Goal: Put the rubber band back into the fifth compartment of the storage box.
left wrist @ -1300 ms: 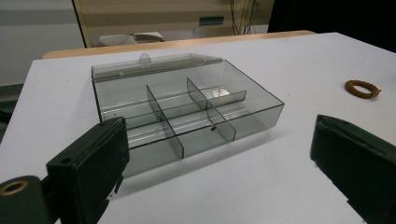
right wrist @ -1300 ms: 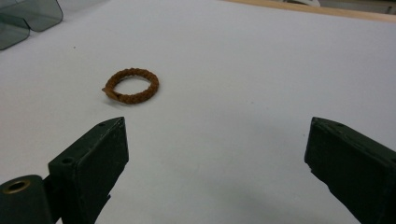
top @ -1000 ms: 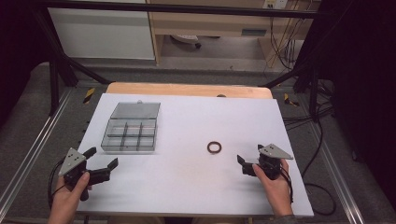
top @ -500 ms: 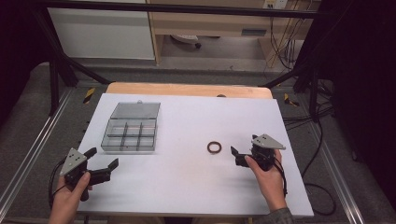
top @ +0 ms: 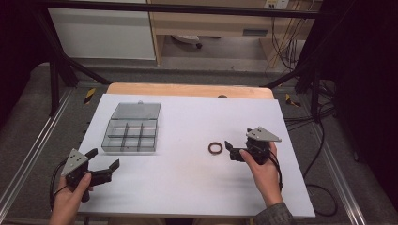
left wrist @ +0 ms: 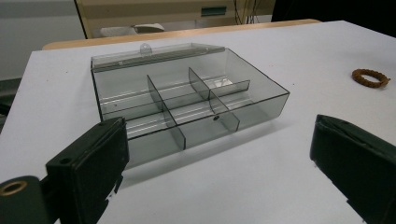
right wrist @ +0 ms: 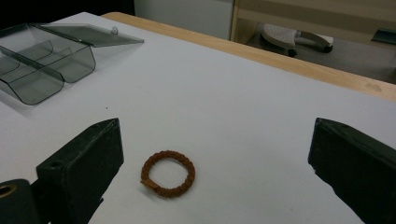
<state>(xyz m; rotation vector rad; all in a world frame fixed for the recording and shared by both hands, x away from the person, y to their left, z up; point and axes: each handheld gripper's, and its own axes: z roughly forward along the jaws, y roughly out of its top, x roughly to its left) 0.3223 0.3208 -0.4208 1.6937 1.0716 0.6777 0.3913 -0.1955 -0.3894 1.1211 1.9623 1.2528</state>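
Desk (top: 187,187): white, flat. Clear box (top: 131,127), lid open, compartments empty, far left. Right hand-held gripper (top: 233,151): jaws wide, just beside the ring. Left hand-held gripper (top: 104,165): jaws wide, idle near the box. Braided brown ring (right wrist: 168,173) lies flat between the right jaws; likely light, soft, low-lying. Pinch across its band.

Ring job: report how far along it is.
Done: the box sits open on the table, lid laid back, and its compartments look empty. In hand: the right gripper, jaws open, is beside the brown ring, which lies on the table between the jaws in the right gripper view, not yet gripped. The left gripper is open near the box. Left: probably grasping the ring and placing it in a compartment.
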